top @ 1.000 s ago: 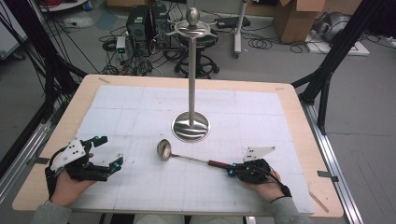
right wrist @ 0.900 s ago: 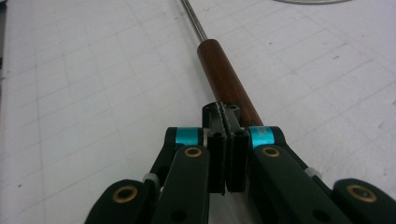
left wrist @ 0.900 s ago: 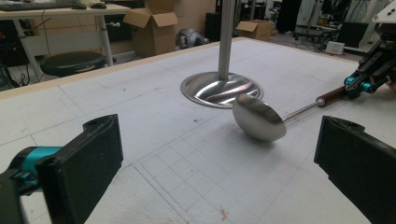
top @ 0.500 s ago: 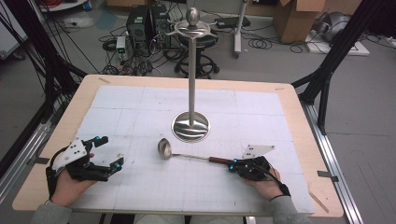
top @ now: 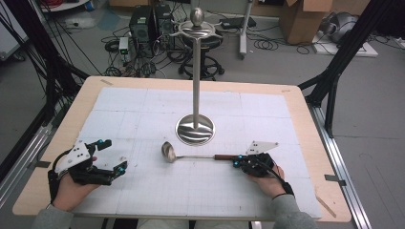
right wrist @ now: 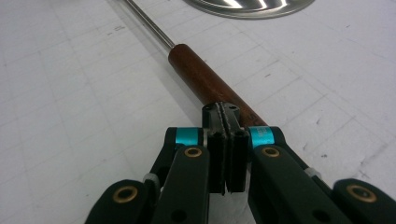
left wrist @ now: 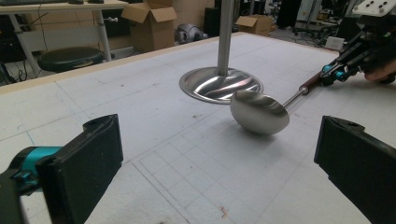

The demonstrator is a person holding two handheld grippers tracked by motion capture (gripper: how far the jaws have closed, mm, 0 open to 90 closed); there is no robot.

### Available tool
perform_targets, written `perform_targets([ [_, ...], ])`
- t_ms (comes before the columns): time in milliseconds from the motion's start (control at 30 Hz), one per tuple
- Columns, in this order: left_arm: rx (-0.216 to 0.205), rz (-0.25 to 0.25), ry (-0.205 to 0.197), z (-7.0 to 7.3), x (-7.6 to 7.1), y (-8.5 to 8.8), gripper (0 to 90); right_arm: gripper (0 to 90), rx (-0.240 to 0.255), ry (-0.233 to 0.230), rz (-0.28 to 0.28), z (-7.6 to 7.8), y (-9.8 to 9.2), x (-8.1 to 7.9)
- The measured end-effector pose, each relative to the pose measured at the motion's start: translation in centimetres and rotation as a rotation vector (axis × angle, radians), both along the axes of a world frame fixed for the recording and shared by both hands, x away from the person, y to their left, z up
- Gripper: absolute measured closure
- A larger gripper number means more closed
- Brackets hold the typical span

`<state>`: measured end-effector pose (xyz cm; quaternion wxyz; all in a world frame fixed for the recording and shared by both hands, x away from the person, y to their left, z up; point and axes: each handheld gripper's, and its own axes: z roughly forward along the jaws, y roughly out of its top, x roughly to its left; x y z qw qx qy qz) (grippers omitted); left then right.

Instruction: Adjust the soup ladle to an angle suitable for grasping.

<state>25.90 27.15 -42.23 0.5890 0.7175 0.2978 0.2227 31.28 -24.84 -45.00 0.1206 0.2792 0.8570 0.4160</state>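
Observation:
A steel ladle (top: pixel 168 151) with a brown wooden handle (top: pixel 224 157) lies on the white gridded mat, its bowl toward the stand. My right gripper (top: pixel 237 162) sits low at the handle's near end. In the right gripper view its pads (right wrist: pixel 225 116) are pressed together just over the wooden handle (right wrist: pixel 201 74), and the handle's end is hidden behind them. My left gripper (top: pixel 115 153) rests at the mat's front left, open and empty. In the left gripper view its jaws stand wide apart, framing the ladle bowl (left wrist: pixel 259 112) farther off.
A tall steel stand (top: pixel 195 129) with a round base and hooked top rises mid-table, just behind the ladle bowl. Its base (left wrist: pixel 219 84) shows beyond the bowl. The wooden table edge (top: pixel 305 102) borders the mat. Cables and boxes lie on the floor beyond.

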Motion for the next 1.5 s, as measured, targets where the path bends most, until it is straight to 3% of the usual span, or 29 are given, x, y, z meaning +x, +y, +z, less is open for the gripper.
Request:
perform_targets([
  [733,0.010,-0.006,0.013,-0.1,0.1,-0.1,1.7,89.8,-0.009,0.021,-0.019,0.0,0.1,3.7],
  [1133,0.016,-0.005,0.016,-0.1,0.0,-0.1,1.7,89.7,-0.046,-0.013,-0.013,0.1,1.1,6.1],
  [1500,0.016,-0.003,0.013,-0.1,-0.2,-0.1,1.7,89.7,-0.066,-0.025,0.003,0.3,1.6,7.4],
])
